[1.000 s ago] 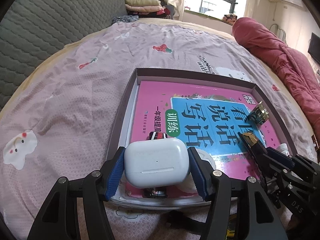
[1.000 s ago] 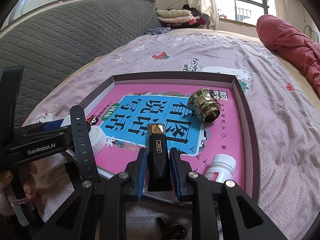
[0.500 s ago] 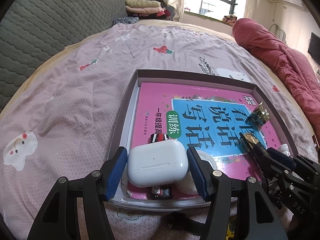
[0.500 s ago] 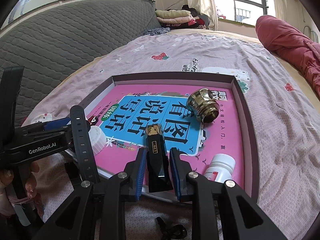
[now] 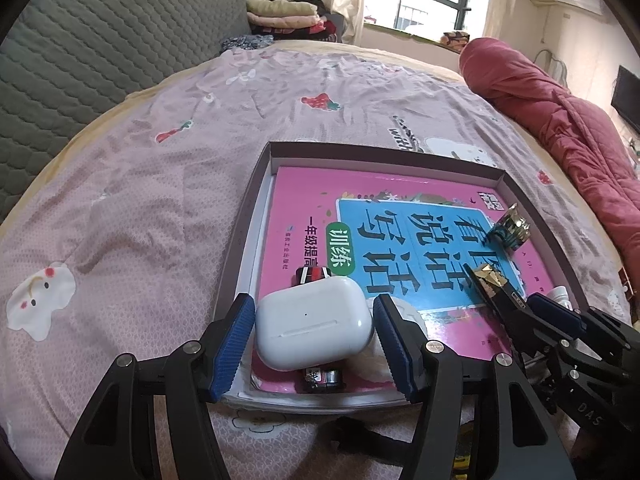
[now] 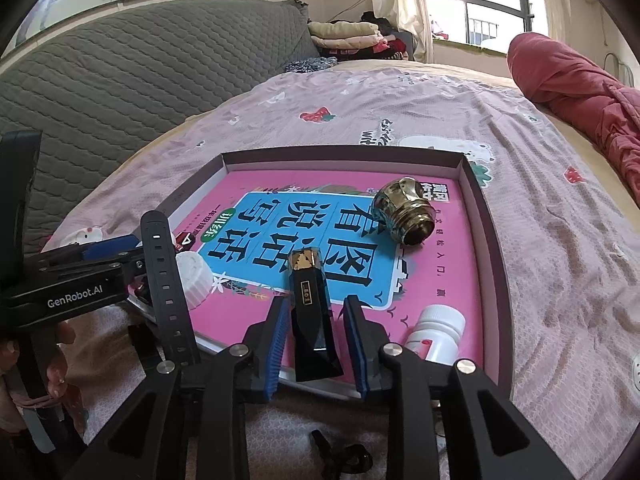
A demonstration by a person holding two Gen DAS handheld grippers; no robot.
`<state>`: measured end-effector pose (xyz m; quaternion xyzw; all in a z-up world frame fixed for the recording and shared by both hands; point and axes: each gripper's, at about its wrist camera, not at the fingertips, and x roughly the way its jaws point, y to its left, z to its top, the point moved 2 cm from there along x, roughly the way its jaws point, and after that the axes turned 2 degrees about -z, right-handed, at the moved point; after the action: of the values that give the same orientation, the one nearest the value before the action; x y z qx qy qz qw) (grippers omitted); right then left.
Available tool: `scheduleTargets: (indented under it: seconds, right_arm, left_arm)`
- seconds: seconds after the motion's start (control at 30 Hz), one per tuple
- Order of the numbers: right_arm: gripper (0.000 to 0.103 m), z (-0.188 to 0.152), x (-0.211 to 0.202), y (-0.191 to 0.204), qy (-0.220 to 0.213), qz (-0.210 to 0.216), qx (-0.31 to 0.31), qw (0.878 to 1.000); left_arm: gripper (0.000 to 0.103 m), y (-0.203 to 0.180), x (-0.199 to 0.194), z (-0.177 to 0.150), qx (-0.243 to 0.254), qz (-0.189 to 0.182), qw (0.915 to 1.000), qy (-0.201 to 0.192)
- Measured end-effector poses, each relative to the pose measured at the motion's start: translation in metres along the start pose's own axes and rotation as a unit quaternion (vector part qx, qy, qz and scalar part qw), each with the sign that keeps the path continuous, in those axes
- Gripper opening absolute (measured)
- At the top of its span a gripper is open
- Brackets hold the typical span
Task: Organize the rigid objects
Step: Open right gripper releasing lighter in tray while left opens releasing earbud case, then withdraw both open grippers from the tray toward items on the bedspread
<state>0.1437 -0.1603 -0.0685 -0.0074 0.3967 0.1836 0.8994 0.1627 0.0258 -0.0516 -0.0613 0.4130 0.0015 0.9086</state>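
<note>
A dark shallow box (image 5: 248, 216) on the bed holds a pink book (image 6: 448, 264). My left gripper (image 5: 314, 308) stands open around a white earbud case (image 5: 312, 328). The case lies tilted on a black-strapped watch (image 5: 324, 378), with thin gaps at the pads. My right gripper (image 6: 317, 302) has its jaws opening. A black faceted piece with a gold tip (image 6: 312, 312) lies loose on the book between its pads, and also shows in the left wrist view (image 5: 492, 288).
Also in the box are a brass threaded fitting (image 6: 404, 216), a white pill bottle (image 6: 436, 332) and a white round cap (image 6: 194, 280). The watch strap (image 6: 164, 272) sticks up. A red quilt (image 5: 560, 120) lies to the right and a grey padded headboard (image 5: 100, 40) to the left.
The right jaws have parted from the black gold-tipped piece, which now rests on the book. The white case has tilted a little between the left pads. Neither hand has moved.
</note>
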Motion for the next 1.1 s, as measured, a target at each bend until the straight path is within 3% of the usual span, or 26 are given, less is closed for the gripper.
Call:
scheduleTargets:
  seconds: [0.3, 0.43, 1.1]
  right_arm:
    - [0.035, 0.0, -0.001, 0.001, -0.001, -0.005, 0.0, 1.0]
    - [0.043, 0.001, -0.002, 0.001, -0.005, -0.006, -0.002, 1.0]
    - [0.043, 0.006, -0.016, 0.005, -0.03, -0.017, -0.01, 0.999]
  left_arm:
    - [0.064, -0.001, -0.002, 0.0, 0.002, -0.003, 1.0, -0.001]
    - [0.067, -0.002, -0.004, 0.0, 0.007, -0.004, 1.0, -0.003]
    - [0.07, -0.001, -0.019, 0.003, 0.008, -0.002, 0.9998, -0.019]
